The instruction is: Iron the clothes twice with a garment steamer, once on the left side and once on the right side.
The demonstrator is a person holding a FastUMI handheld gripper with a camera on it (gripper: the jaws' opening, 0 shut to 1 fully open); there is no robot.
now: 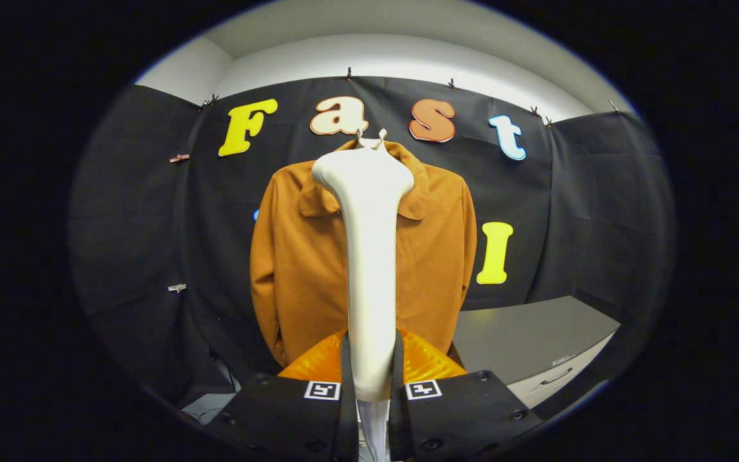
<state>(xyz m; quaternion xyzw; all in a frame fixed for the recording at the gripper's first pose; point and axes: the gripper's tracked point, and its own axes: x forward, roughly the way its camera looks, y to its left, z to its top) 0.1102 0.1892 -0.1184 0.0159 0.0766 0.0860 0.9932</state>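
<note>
The gripper [371,378] holds a smooth white plastic garment steamer [369,256] by its handle: both fingers [346,378] press on the lower part of the handle, one on each side, so the jaws are pinched onto it with only the handle's width between them. From the fingers the steamer rises straight ahead, slim along its shaft and flaring at the far end into a broad, rounded head. Below the grip a thin white cord or hose drops between the fingers.

Beyond the steamer hangs a rust-brown, felt-like collared jacket [299,269] on a white hanger [369,139], flat against the booth's black cloth wall [151,224]. The steamer's head sits in front of the collar and the upper middle of the jacket, so the shaft covers the jacket's centre line and leaves the two front panels and both sleeves showing to either side. Whether the head touches the fabric cannot be told.

To the right of the jacket's hem stands a grey-topped counter [536,333] with pale drawer fronts, its near corner pointing toward the gripper.
</note>
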